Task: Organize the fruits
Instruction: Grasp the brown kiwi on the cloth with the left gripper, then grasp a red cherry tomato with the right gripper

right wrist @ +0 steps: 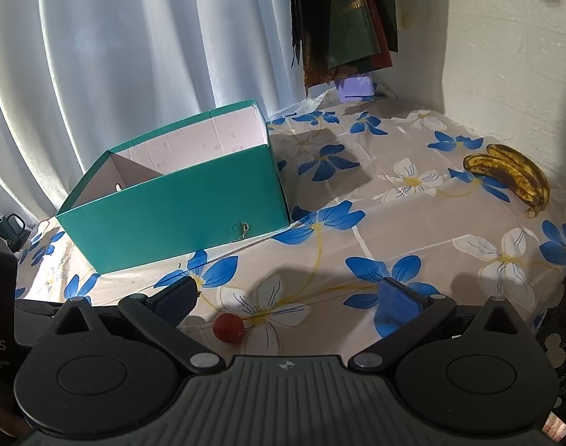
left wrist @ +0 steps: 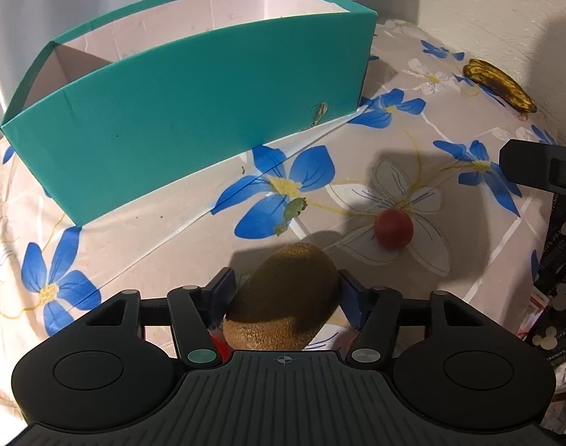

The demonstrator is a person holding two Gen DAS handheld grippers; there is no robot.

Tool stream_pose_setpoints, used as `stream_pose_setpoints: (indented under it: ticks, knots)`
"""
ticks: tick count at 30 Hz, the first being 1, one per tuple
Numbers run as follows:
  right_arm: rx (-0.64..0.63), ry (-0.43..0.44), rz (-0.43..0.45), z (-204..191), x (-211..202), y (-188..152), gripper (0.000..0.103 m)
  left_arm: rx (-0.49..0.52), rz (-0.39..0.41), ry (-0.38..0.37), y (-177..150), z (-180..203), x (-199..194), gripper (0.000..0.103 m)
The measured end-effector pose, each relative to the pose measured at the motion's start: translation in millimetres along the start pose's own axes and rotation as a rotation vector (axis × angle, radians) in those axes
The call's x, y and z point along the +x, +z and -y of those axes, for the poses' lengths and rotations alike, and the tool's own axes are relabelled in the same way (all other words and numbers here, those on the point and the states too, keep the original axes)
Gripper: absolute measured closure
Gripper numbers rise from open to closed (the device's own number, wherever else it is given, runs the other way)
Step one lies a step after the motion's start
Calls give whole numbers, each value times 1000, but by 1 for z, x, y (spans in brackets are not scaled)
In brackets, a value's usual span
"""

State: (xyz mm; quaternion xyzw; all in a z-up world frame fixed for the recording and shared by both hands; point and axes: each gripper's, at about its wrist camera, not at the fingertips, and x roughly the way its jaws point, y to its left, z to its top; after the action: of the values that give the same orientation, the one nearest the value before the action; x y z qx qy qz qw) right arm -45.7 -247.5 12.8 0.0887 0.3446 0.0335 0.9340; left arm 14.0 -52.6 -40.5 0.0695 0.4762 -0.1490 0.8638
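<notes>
Pinching a kiwi [left wrist: 286, 297], my left gripper [left wrist: 284, 293] has its blue pads [left wrist: 223, 290] set against the fruit's two sides, with the brown, fuzzy body tilted between them and its near end tucked close to my housing. A bit of something red peeks out beneath the kiwi, by my left finger; I cannot tell what it is. My right gripper [right wrist: 288, 297] stands wide with nothing between its pads [right wrist: 398, 301], just cloth [right wrist: 413, 219] below.

On that cloth, printed with blue and white flowers, a small red fruit [right wrist: 228, 327] lies on a white flower, nearer my right gripper's left finger than its right one. In the left view the same fruit [left wrist: 393, 229] sits ahead and to the right of the kiwi, apart from it. A small green scrap [left wrist: 292, 210] lies on a blue petal just beyond the kiwi.

Farther back stands a teal box [left wrist: 171, 141], open at the top, pale inside, with a small torn spot low on its near wall. I can see little of its floor from either side. Two spotted, browning bananas [right wrist: 513, 176] lie together far to the right, well apart from the box and the red fruit. A pale curtain [right wrist: 152, 55] hangs behind the box.
</notes>
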Motion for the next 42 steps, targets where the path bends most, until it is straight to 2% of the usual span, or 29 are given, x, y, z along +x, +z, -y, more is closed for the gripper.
stream_pose_setpoints:
  ticks: [4, 8, 17, 23, 25, 29, 31, 42]
  knots:
    - [0, -2, -4, -1, 2, 0, 0, 0, -9, -6, 3, 0, 0, 40]
    - [-8, 3, -6, -3, 3, 0, 0, -66, -13, -40, 7, -10, -7, 41]
    - [-57, 6, -8, -15, 7, 0, 0, -169, 63, 22, 18, -29, -52, 41]
    - [-147, 3, -16, -32, 15, -5, 1, -200, 102, 39, 17, -39, -75, 41]
    - [-179, 12, -33, -39, 20, -10, 9, -213, 107, 32, 16, -42, -79, 41]
    - [-235, 23, -64, -51, 32, -17, 16, -229, 114, 35, 12, -47, -87, 41]
    - [-263, 26, -83, -58, 39, -22, 25, -235, 114, 39, 11, -49, -89, 41]
    - [-293, 29, -155, -67, 68, -32, 41, -245, 99, 42, 5, -53, -93, 41]
